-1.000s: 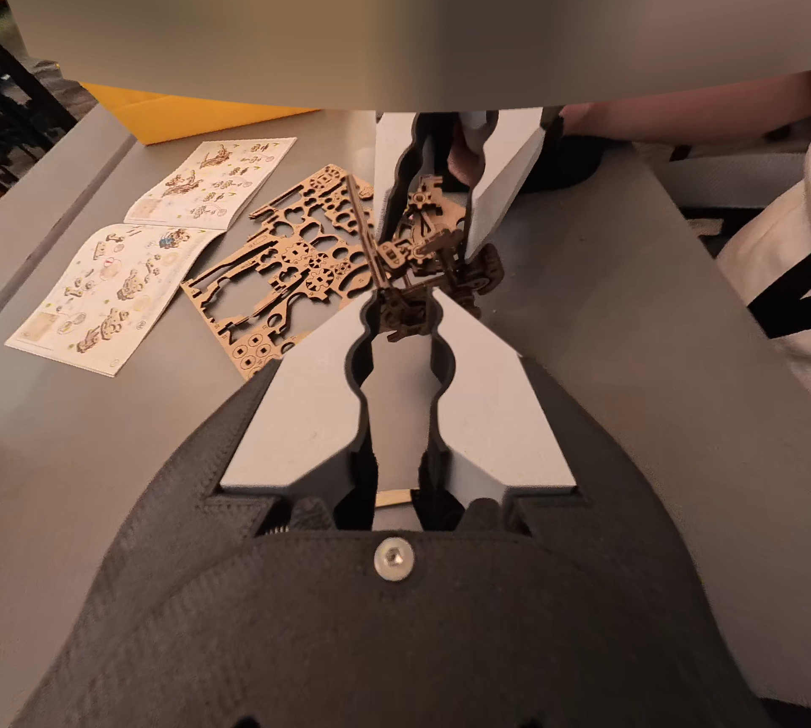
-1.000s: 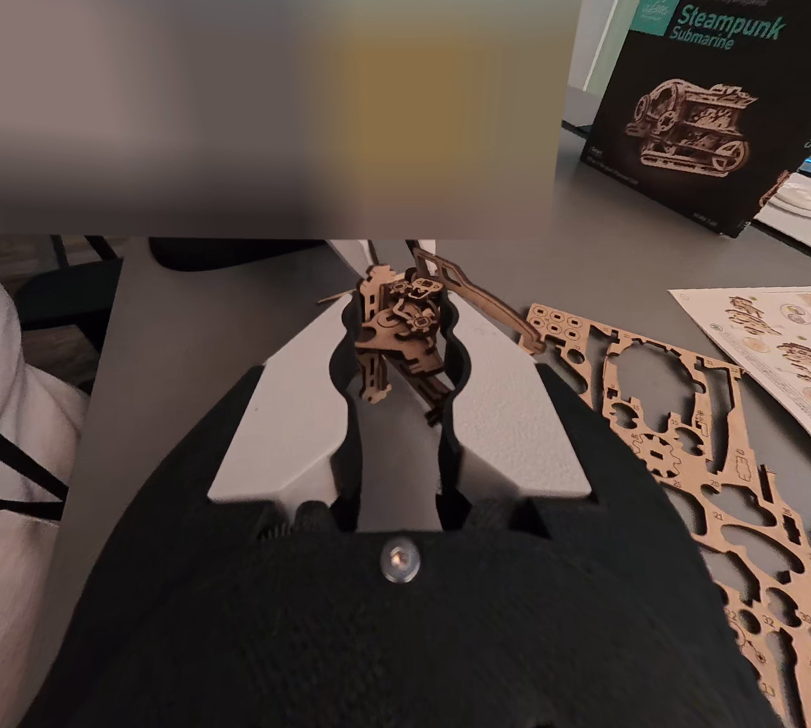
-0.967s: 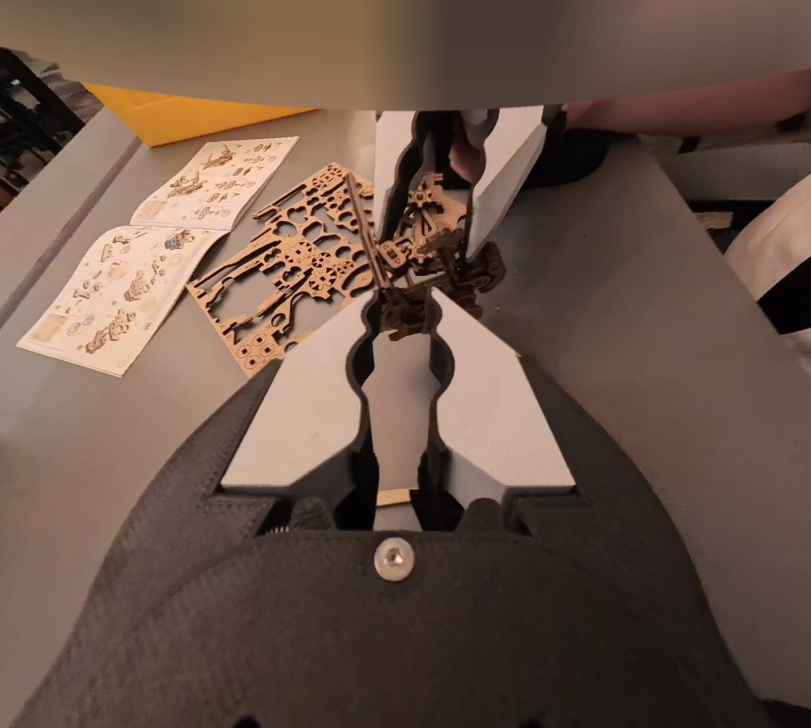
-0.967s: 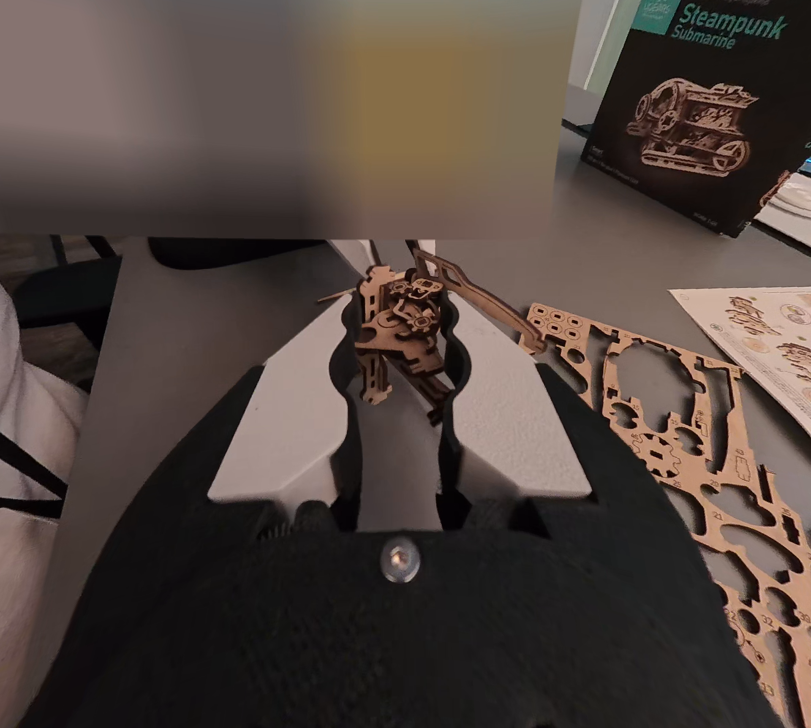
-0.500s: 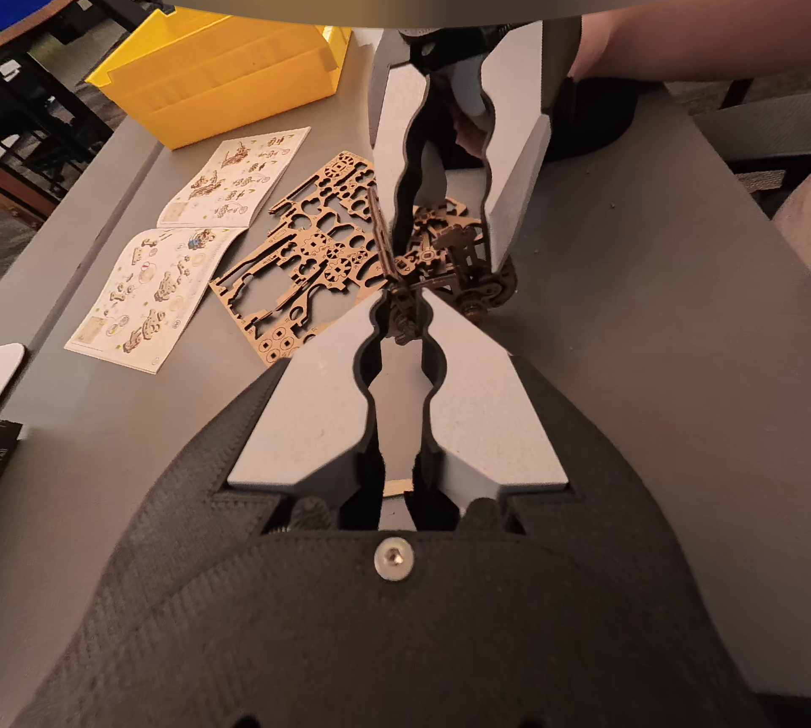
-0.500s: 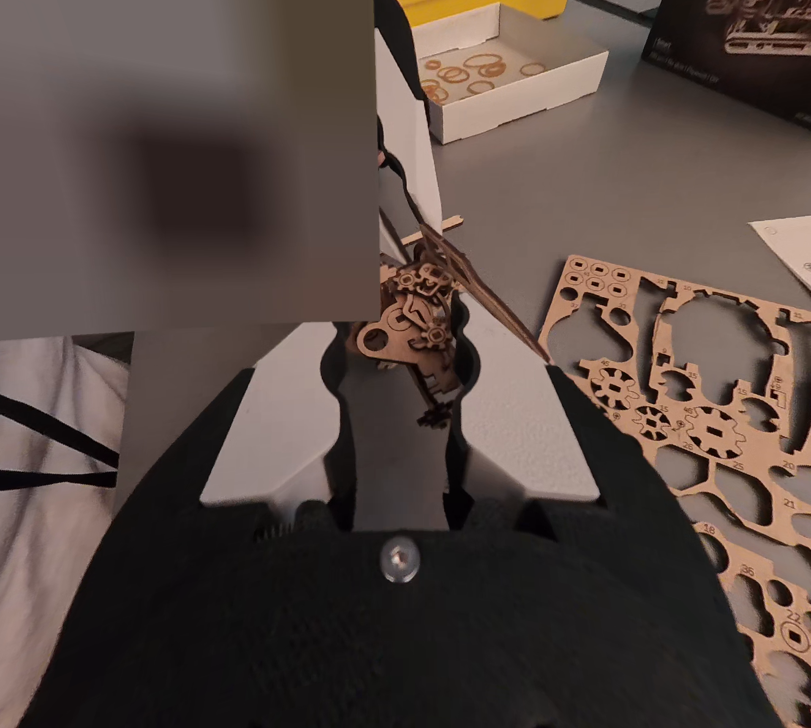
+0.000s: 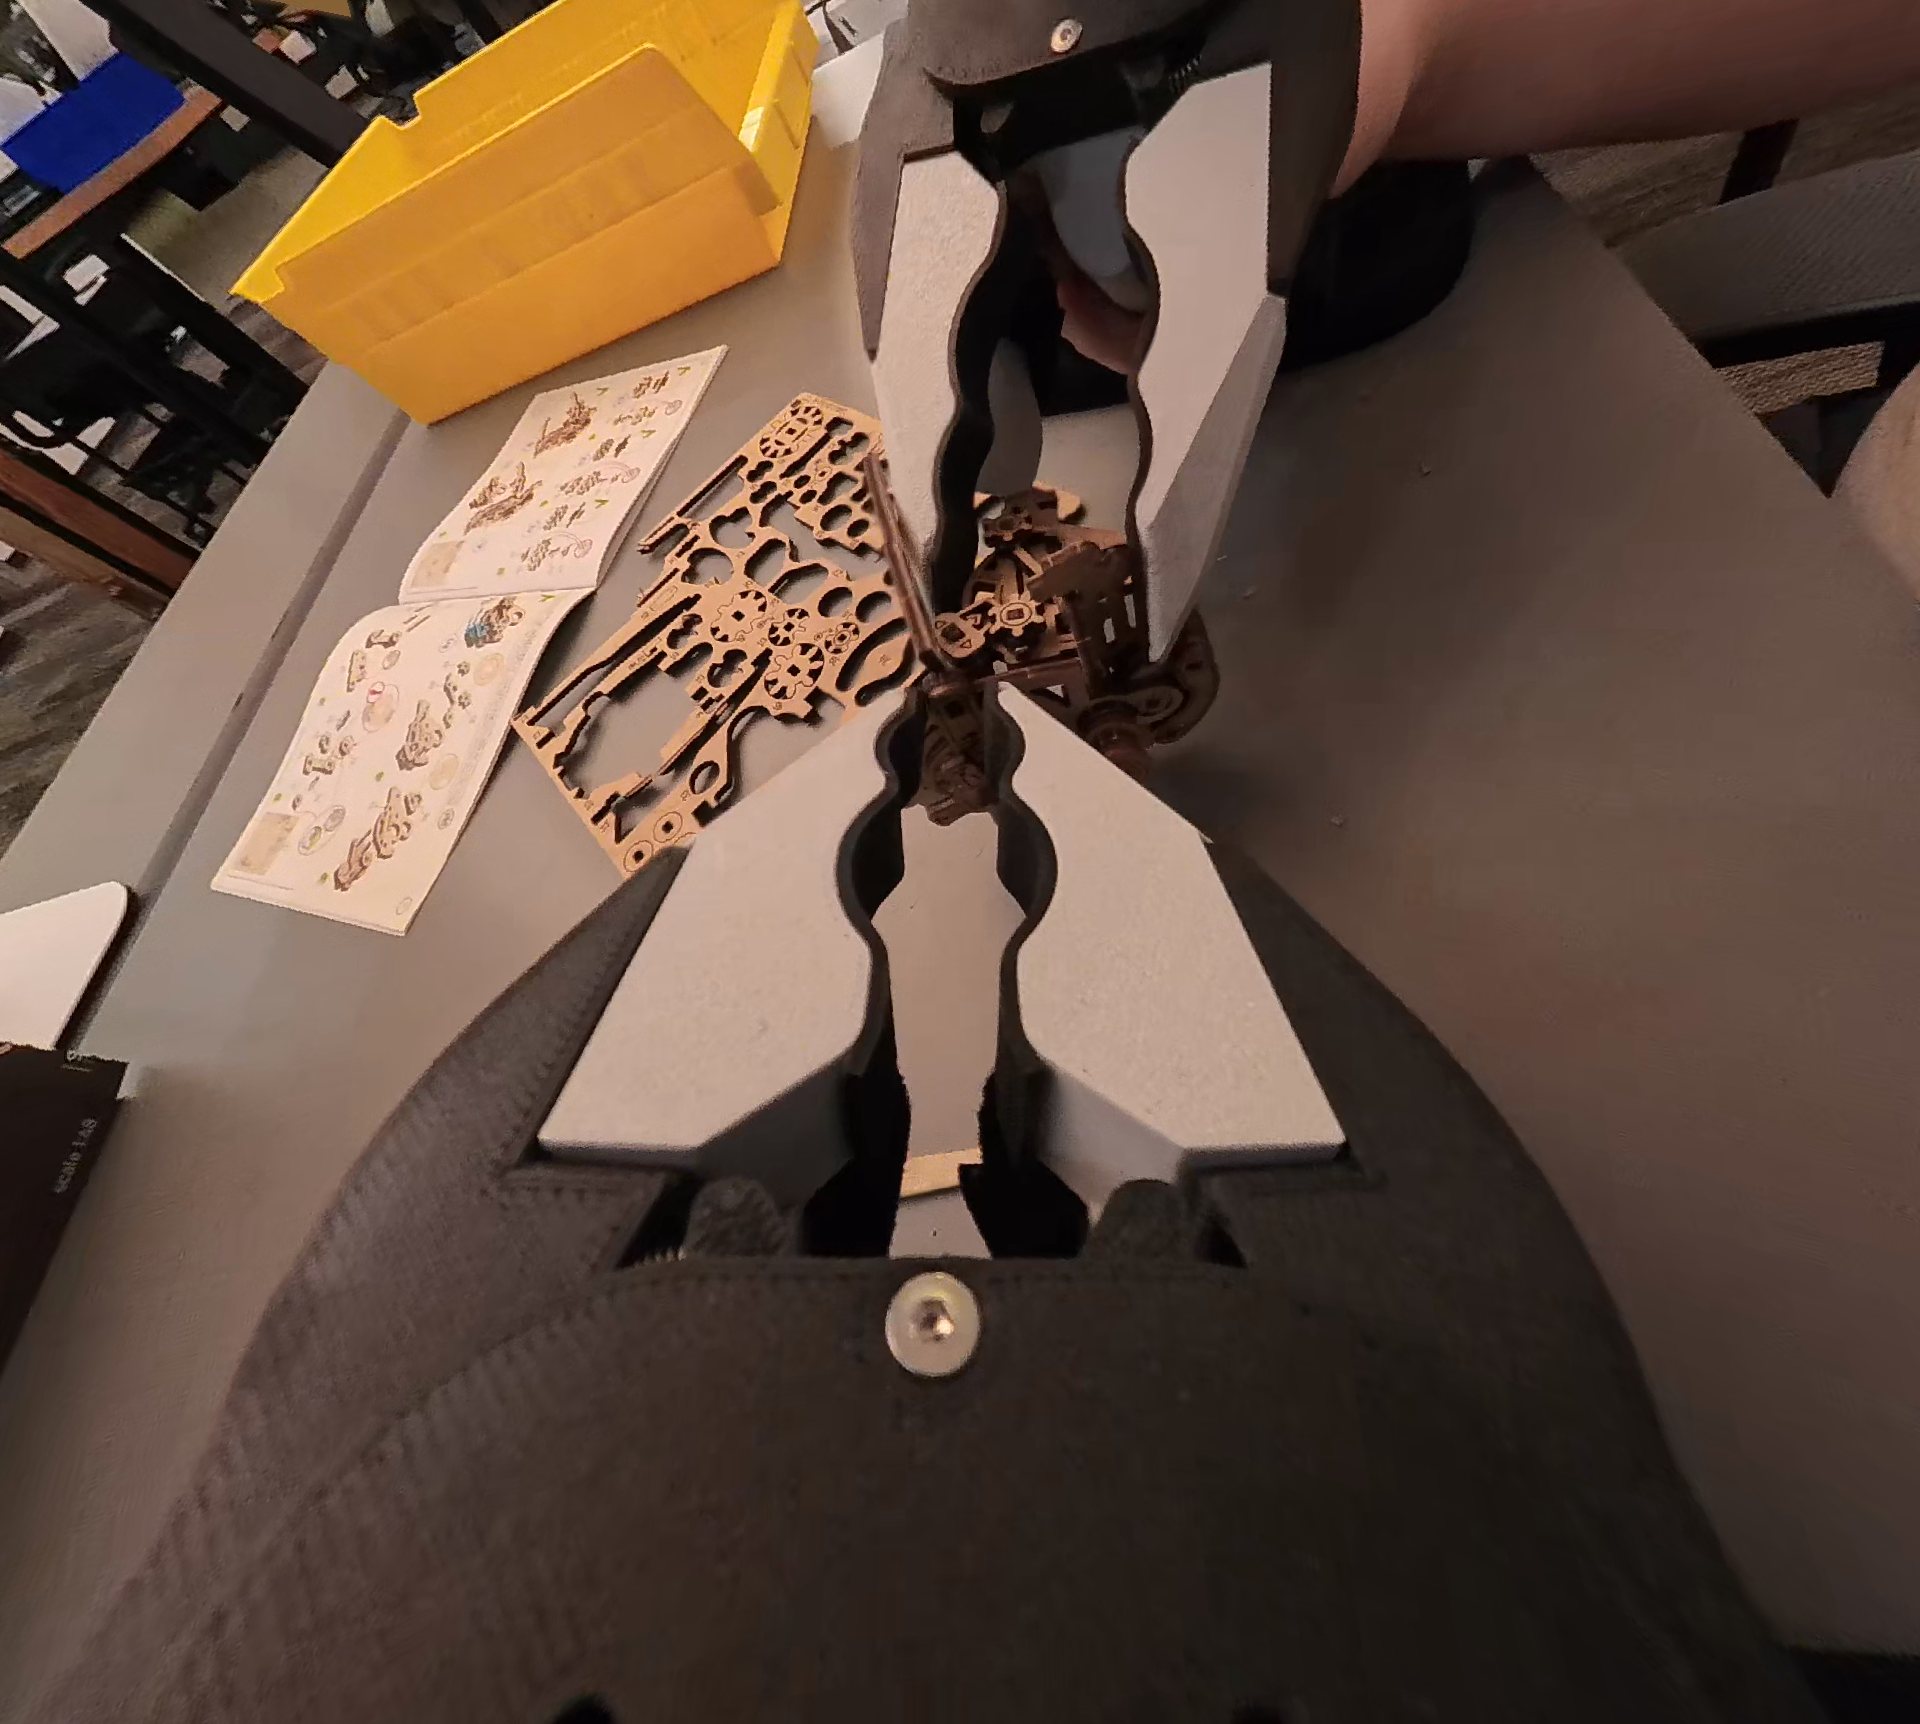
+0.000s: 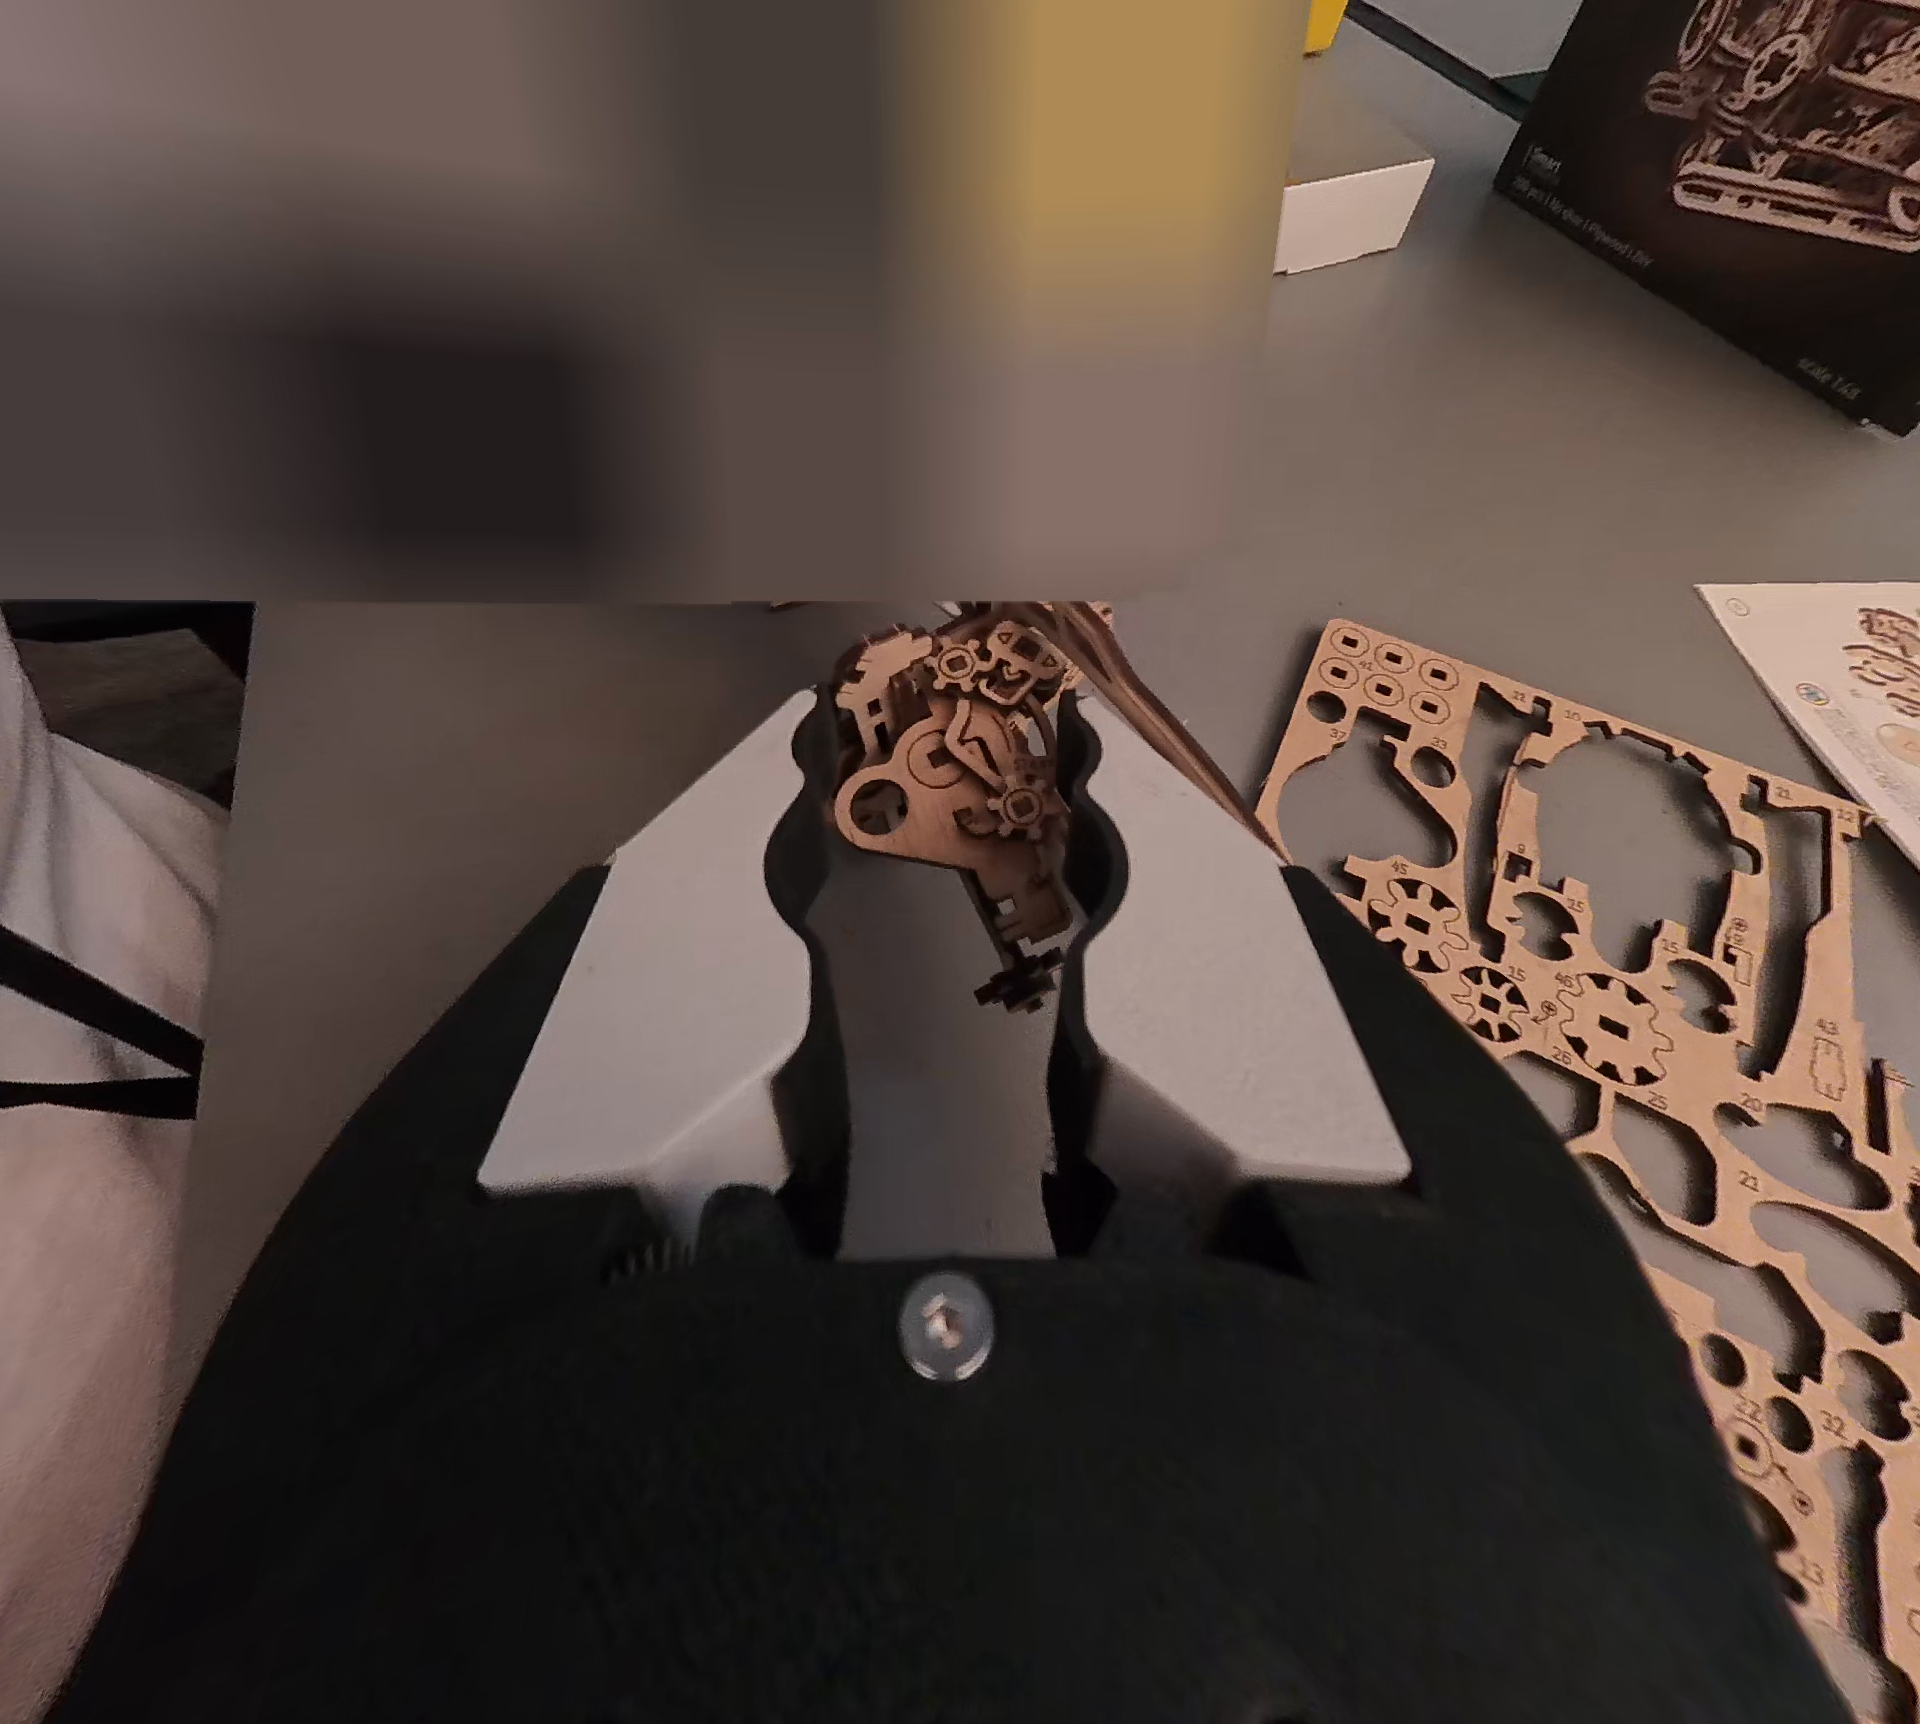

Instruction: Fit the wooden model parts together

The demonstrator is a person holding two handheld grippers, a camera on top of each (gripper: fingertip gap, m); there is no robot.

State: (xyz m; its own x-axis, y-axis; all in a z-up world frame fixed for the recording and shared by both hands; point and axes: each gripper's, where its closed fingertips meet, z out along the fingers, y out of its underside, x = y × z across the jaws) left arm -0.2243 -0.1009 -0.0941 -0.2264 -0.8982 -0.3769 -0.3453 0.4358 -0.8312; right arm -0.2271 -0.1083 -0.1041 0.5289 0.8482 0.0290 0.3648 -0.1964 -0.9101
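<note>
Left gripper (image 7: pixel 961 718): fingers pinched on a small dark wooden sub-assembly (image 7: pixel 954 765), held just above centre of the left wrist view. Right gripper (image 8: pixel 951 739): fingers clamped on the larger wooden model (image 8: pixel 956 781), seen upper centre of the right wrist view; in the left wrist view the same gripper comes down from the top of the frame, its fingers straddling the model. The two wooden pieces appear to touch where a thin wooden strip (image 7: pixel 902 542) crosses between the grippers — whether a tab has entered its slot cannot be told, since the joint is hidden by the fingers. The model appears to sit low on the grey surface (image 7: pixel 1507 843), though contact is not clear. The emptied part sheet (image 7: pixel 727 635) lies left of centre, with the open instruction booklet (image 7: pixel 457 635) further left and the yellow bin (image 7: pixel 540 209) at upper left; a dark product box (image 8: pixel 1745 116) stands upper right in the right wrist view. Judgement: the step in hand is seating the small piece into the model. To do it well — hold the model rigid with the right gripper, align tab to slot squarely, and press along the slot axis without twisting. Thin plywood of this kind would likely snap under sideways load, and the strip should be kept clear.
</note>
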